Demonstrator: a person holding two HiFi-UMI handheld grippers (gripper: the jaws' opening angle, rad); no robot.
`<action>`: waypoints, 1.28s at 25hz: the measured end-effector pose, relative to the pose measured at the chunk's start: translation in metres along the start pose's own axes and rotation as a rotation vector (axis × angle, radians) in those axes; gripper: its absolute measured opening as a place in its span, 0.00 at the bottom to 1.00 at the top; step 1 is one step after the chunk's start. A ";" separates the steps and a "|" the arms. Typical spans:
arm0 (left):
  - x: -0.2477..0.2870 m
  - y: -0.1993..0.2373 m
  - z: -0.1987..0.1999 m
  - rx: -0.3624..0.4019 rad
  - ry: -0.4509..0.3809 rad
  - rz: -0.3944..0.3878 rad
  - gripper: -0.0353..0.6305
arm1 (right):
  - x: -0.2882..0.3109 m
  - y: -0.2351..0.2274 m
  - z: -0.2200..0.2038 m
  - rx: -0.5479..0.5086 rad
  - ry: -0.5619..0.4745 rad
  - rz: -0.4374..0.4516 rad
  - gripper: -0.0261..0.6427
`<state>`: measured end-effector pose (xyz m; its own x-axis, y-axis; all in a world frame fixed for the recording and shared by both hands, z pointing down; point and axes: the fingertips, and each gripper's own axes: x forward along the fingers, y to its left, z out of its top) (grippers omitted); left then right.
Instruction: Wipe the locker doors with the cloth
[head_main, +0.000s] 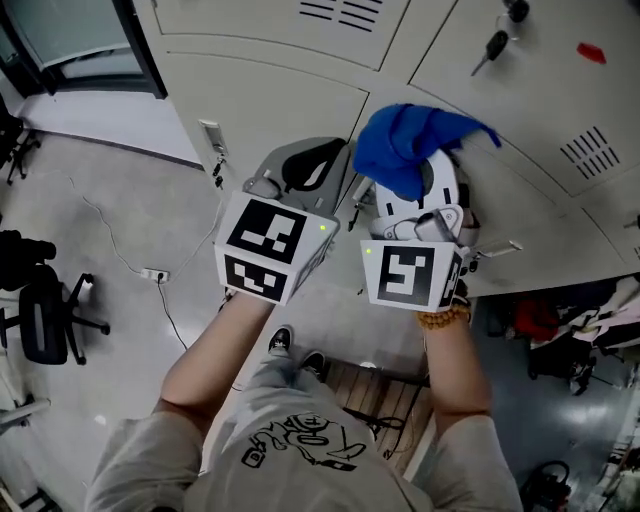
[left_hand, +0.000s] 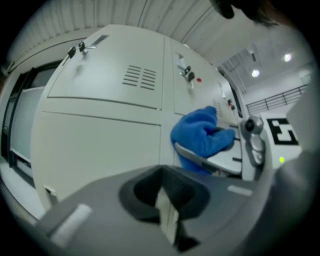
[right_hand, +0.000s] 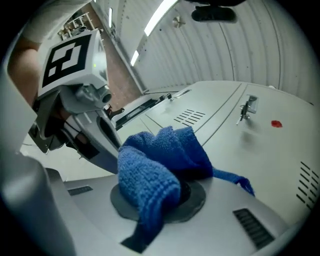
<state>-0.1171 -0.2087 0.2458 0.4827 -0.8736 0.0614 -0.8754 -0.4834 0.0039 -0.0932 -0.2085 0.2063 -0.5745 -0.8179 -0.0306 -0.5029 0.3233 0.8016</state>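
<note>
A blue cloth (head_main: 410, 150) is bunched in my right gripper (head_main: 422, 178), which is shut on it and holds it close to the pale grey locker doors (head_main: 270, 100). In the right gripper view the cloth (right_hand: 155, 165) drapes over the jaws of the right gripper (right_hand: 165, 195), with a locker door (right_hand: 260, 150) just beyond. My left gripper (head_main: 300, 168) is beside it to the left, shut and holding nothing. In the left gripper view the left gripper (left_hand: 167, 210) has its jaws pressed together, facing a locker door (left_hand: 100, 140), with the cloth (left_hand: 200, 135) at the right.
Keys (head_main: 492, 48) hang from a lock on an upper door, beside a red sticker (head_main: 591, 52) and vent slits (head_main: 590, 150). On the floor at left lie a cable with a power strip (head_main: 155, 274) and a black chair (head_main: 40, 320). Clutter (head_main: 590, 330) sits at lower right.
</note>
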 end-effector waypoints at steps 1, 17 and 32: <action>0.002 0.001 -0.006 -0.005 0.009 -0.003 0.06 | 0.001 0.008 -0.003 -0.021 0.008 0.012 0.09; 0.044 -0.046 -0.079 0.002 0.098 -0.059 0.06 | -0.047 0.058 -0.110 -0.019 0.061 0.022 0.09; 0.048 -0.035 -0.163 -0.032 0.171 -0.029 0.06 | -0.045 0.171 -0.196 -0.014 0.101 0.108 0.09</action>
<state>-0.0672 -0.2242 0.4118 0.4982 -0.8361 0.2296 -0.8631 -0.5035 0.0394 -0.0269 -0.2093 0.4615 -0.5563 -0.8228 0.1163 -0.4325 0.4062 0.8050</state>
